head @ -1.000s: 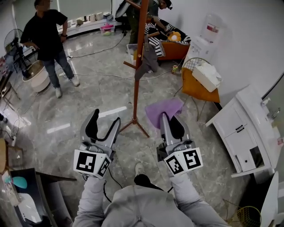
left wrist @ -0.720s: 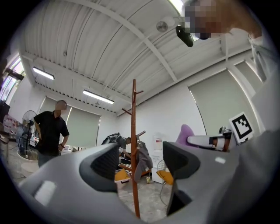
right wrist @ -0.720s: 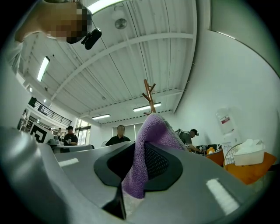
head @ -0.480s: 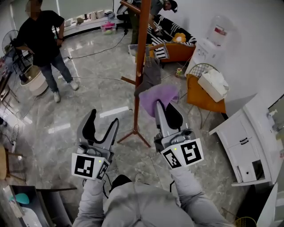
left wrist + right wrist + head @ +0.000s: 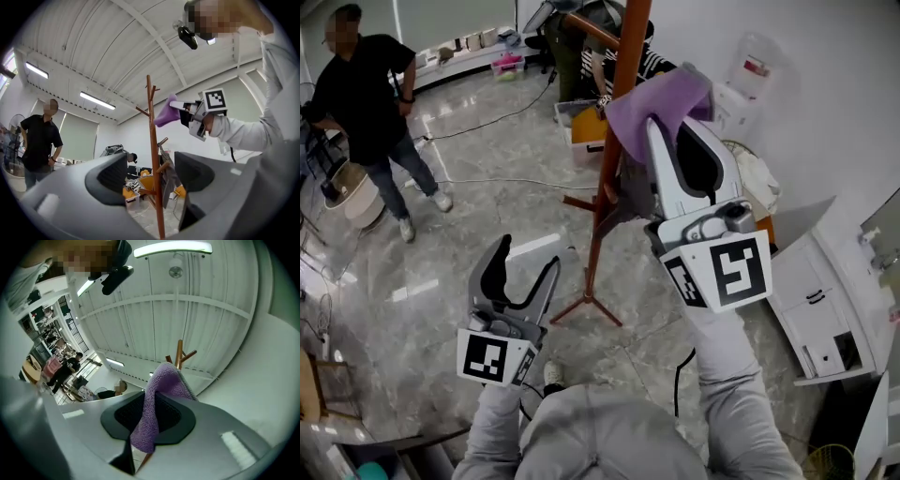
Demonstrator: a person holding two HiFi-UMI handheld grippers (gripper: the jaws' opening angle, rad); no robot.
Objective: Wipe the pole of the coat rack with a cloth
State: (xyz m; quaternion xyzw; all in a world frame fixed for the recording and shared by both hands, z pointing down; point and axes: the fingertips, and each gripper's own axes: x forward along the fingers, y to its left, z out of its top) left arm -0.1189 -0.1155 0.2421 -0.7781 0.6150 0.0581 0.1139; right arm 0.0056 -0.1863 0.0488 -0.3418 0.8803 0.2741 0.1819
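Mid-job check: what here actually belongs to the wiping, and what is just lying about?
In the job: purple cloth, shut in the right tongs; coat rack pole; left tongs, open and empty.
Lying about: grey garment on the rack, water dispenser, white cabinet, floor cable.

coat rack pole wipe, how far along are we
Done: the purple cloth is clamped in the right gripper. In hand: that gripper holds it high beside the coat rack pole; contact isn't clear. Still to do: the wipe along the pole's whole length. The left gripper hangs low, open and empty.
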